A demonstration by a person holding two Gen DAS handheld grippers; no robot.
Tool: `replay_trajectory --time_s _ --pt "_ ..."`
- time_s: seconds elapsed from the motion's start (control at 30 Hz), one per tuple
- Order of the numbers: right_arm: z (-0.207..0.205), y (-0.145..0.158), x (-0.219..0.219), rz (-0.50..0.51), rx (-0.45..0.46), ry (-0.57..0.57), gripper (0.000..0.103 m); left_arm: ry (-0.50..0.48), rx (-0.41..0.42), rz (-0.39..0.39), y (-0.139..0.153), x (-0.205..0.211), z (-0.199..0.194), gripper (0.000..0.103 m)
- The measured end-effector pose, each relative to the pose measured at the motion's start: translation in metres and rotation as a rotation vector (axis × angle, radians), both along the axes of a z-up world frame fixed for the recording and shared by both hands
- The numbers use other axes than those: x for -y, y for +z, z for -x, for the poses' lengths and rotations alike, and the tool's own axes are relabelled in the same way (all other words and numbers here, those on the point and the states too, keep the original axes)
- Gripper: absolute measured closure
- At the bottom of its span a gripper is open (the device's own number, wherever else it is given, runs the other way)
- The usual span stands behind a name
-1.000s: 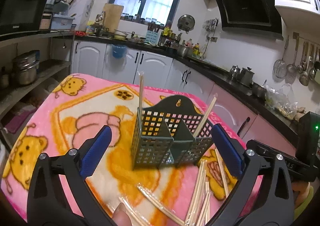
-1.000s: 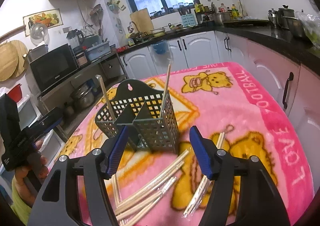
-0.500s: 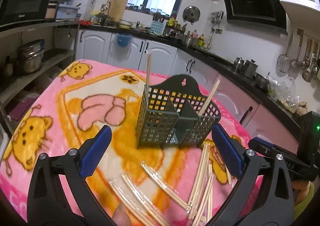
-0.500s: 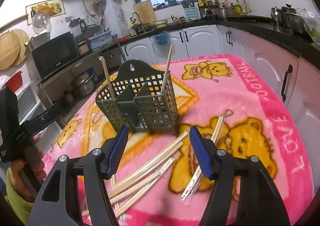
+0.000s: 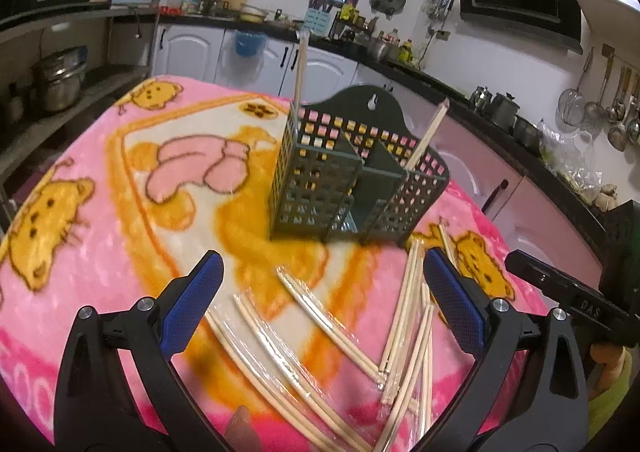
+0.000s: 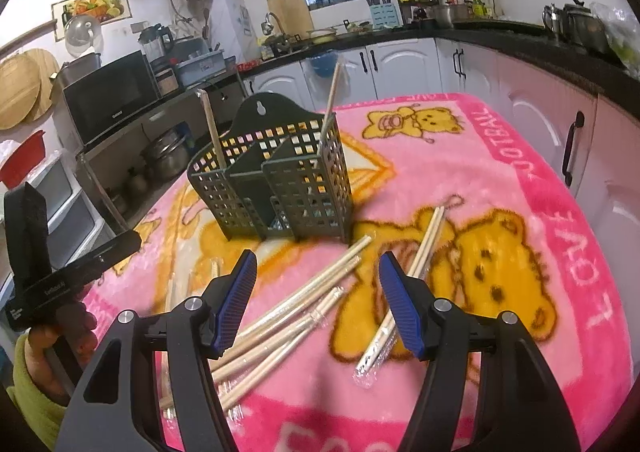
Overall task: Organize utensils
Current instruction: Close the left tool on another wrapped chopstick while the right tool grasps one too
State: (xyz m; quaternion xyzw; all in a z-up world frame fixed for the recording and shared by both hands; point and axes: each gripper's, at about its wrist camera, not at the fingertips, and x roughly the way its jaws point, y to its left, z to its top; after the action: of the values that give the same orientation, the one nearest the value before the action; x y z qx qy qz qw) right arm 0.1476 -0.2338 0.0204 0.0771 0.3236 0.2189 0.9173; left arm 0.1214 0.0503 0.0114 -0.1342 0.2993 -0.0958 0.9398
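Note:
A dark green perforated utensil holder [image 5: 352,176] stands upright on the pink blanket; it also shows in the right wrist view [image 6: 276,188]. One wrapped chopstick pair stands in its left compartment [image 5: 299,72] and another leans in its right one [image 5: 428,136]. Several wrapped chopstick pairs [image 5: 328,324] lie scattered in front of the holder, also seen in the right wrist view [image 6: 296,312]. My left gripper [image 5: 320,292] is open and empty above them. My right gripper [image 6: 316,300] is open and empty above the loose chopsticks.
The pink cartoon blanket [image 5: 120,192] covers the table [image 6: 540,212]. Kitchen counters and white cabinets [image 6: 440,60] ring the table. A shelf with pots [image 5: 60,80] stands at the left. The other gripper's black body shows at the right edge [image 5: 568,292].
Both grippers have pulled back and risen from the holder, so it looks farther away and more loose chopsticks show below them. Both stay open and empty.

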Motion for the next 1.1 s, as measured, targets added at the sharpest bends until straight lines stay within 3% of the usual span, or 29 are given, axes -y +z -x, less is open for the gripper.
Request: replay_trajectory --time_s 0.2,0.4,0.6,1.1 --pt "-0.005 -0.01 0.003 -0.017 -0.034 0.008 0.046 -0.021 -0.06 0.043 -0.014 0.004 -0.004 0.012" --pt "-0.021 -0.02 0.0 -0.009 -0.087 0.012 0.055 -0.06 -0.144 0.08 -0.033 0.013 -0.013 0.031" --pt "-0.04 -0.024 -0.004 0.011 -0.114 0.02 0.06 -0.09 -0.214 0.127 -0.046 0.016 -0.025 0.043" --pt "-0.101 -0.045 -0.016 0.13 -0.182 0.042 0.061 -0.032 -0.378 0.071 -0.062 0.006 -0.078 0.043"
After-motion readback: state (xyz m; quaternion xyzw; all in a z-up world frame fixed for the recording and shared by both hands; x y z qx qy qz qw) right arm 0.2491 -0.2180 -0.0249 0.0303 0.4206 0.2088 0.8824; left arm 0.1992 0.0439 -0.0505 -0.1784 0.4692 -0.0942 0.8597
